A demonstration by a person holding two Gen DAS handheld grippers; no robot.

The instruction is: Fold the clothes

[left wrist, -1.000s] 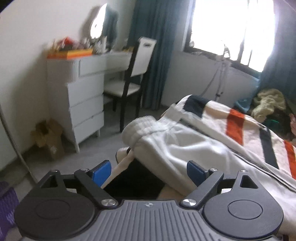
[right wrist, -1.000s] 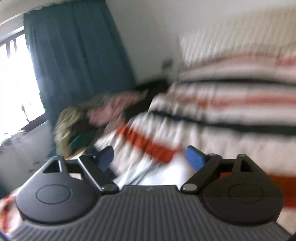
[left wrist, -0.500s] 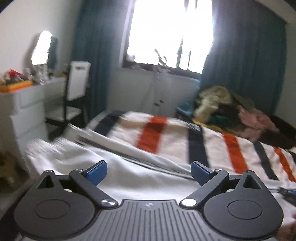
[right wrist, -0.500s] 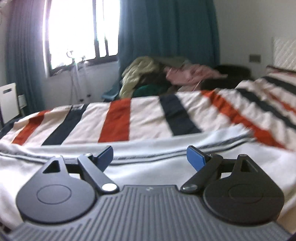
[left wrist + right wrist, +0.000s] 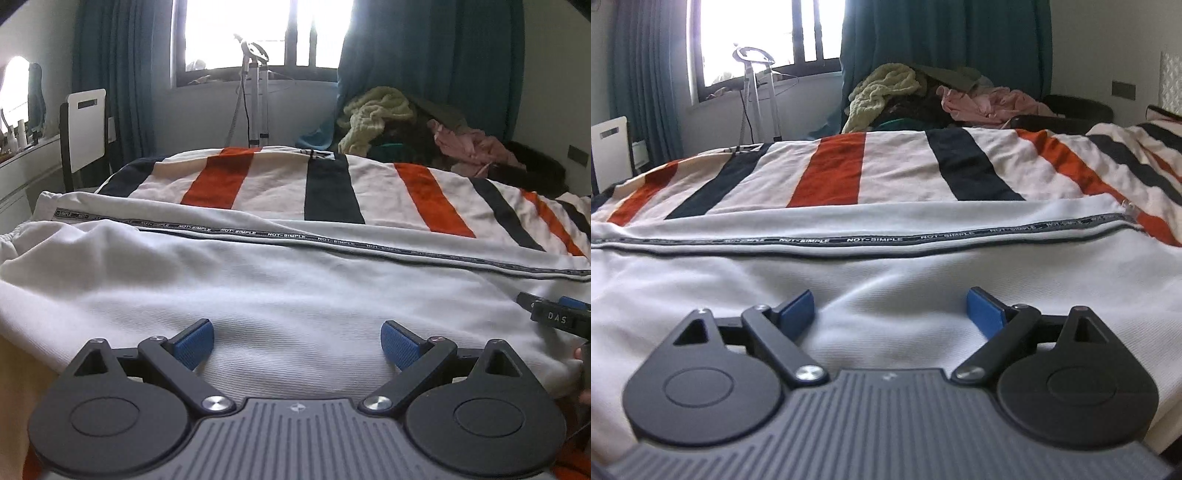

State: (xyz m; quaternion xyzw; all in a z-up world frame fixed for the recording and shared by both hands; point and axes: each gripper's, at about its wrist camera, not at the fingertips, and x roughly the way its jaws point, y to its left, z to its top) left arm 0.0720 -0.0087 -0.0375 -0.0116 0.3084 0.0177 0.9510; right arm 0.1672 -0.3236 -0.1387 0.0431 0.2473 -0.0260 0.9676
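Across the striped bed (image 5: 332,188), laid out lengthwise, sits the white garment (image 5: 280,295), looks like track pants with a dark lettered tape (image 5: 875,240) running along the side seam, and both views are low over it now. Left tongs (image 5: 297,341) spread wide, blue pads clear of the cloth, nothing pinched; white fabric simply lies below the gap. Right tongs (image 5: 890,310) also wide, the jaws opening a touch at this moment, and again only cloth beneath them, not gripped. At the right edge of the left view the right tool pokes in near the garment's near hem. How will this handle? Soft, light knit by the look of it, limp, it will sag and drape the second it leaves the bed, and it should slide easily over the bedspread. A gathered waistband (image 5: 11,240) shows at the far left, bunched and thicker, a firmer place to bite. My call: pinch at the near edge, one tool toward the waistband end and one toward the leg end, taking both layers so they travel together. Grab mid-panel and you'd just lift a peak of cloth. A heap of other clothes (image 5: 886,92) waits beyond the bed under the teal curtains.
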